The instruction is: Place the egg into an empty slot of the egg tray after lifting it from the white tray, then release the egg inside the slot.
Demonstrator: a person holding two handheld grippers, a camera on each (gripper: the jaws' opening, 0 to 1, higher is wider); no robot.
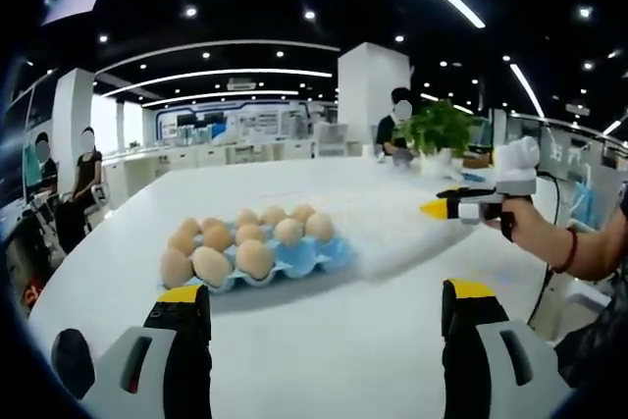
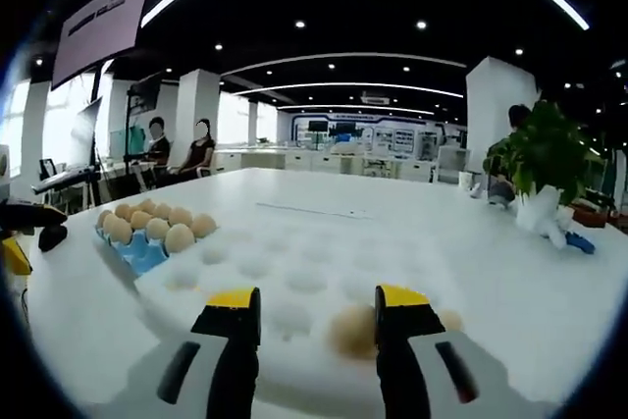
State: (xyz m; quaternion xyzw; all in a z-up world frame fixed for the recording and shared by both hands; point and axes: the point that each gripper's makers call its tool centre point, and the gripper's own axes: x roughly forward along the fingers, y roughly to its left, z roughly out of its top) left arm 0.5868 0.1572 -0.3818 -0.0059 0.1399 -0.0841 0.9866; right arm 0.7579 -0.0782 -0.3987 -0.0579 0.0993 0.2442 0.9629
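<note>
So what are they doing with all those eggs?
A person is moving eggs with two hand-held grippers. The right gripper is open over the white tray, right next to an egg it has not grabbed yet. The blue egg tray nearby already holds many eggs, with a few empty slots at one end. The left gripper is open and holds nothing.
</note>
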